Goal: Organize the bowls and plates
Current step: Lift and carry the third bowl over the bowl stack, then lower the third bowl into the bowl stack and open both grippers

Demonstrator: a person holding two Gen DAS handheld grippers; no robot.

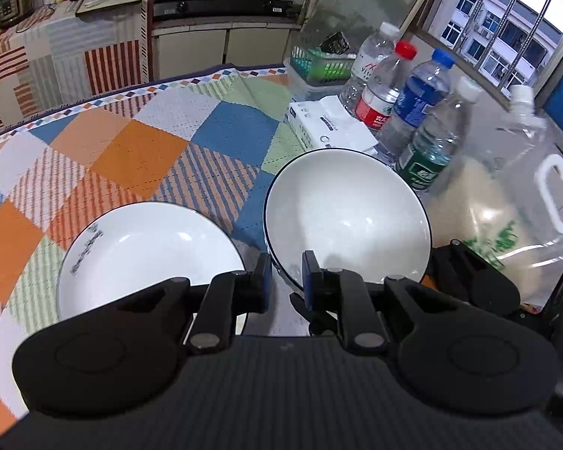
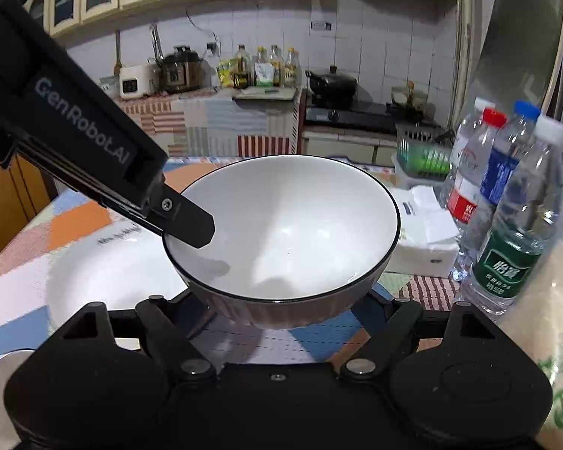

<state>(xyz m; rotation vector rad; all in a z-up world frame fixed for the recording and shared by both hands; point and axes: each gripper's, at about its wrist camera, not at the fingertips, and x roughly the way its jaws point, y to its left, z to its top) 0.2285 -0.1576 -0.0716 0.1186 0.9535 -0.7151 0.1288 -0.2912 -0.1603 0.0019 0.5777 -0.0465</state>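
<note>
A checked patchwork tablecloth (image 1: 139, 150) covers the table; a stove and tiled kitchen counter fill the upper frame. The left gripper (image 1: 287, 281) is clenched on the rim of the white bowl (image 1: 347, 217), lower centre, lifted beside the white plate (image 1: 146, 251) (lower left). The right gripper (image 2: 281, 311) stands wide around the bowl's base, its fingertips hidden. Water bottles (image 1: 413, 112) crowd the right, blurred.

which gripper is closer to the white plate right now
Left. The left gripper, clamped on the bowl rim, sits just beside the plate; the right gripper is beyond the bowl.
</note>
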